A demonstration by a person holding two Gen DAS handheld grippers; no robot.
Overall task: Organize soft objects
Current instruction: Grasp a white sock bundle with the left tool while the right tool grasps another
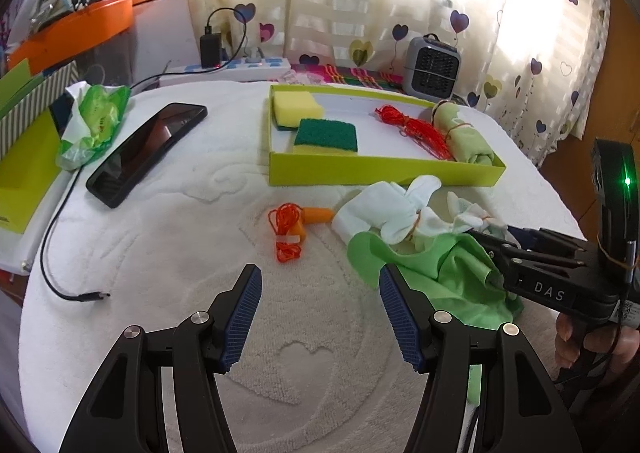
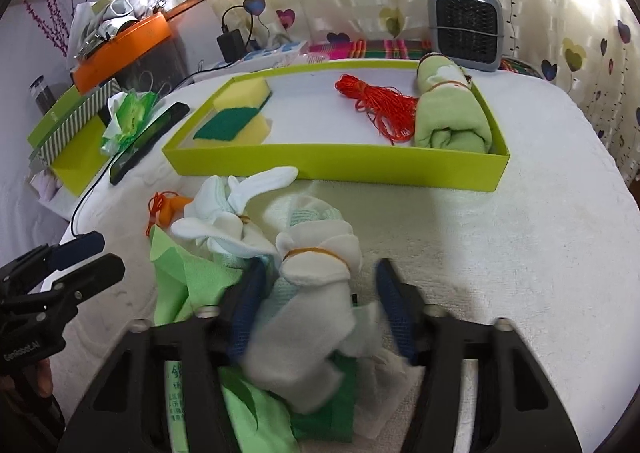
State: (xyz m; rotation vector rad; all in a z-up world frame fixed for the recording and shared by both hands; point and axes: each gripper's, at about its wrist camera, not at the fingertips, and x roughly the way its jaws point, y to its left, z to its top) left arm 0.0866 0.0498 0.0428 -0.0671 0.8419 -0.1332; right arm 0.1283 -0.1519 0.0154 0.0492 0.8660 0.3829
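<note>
A: Two soft things are left loose outside the shallow lime-green cardboard tray (image 2: 336, 167), it seems: a white sock bundle tied with a rubber band (image 2: 316, 265) and a light green cloth (image 2: 188, 281). Which step is in hand?

B: The pick-up of the sock bundle is judged to be in hand. The bundle is seen between the blue pads of the right gripper (image 2: 318, 309), which is half open; the left pad lies against the fabric, while a gap is seen at the right pad, so no firm grip is shown.

A: And the left gripper (image 1: 320, 317)?

B: It is held wide and empty over the white towel-covered table (image 1: 168, 293), with the green cloth just to its right.

A: What is called for next?

B: The jaws would have to be closed fully on the bundle, which then has to be lifted over the near tray wall, straight ahead of the right gripper.

A: What stands in the way?

B: Ahead-left in the tray, two yellow-and-green sponges (image 2: 240, 113) are lying; ahead-right, a red cord bundle (image 2: 380, 105) and a rolled pale green towel (image 2: 452, 113). The bare middle is left free. A second white sock bundle (image 2: 228, 213) and an orange corded piece (image 1: 296, 229) lie close by and could be dragged along.
</note>
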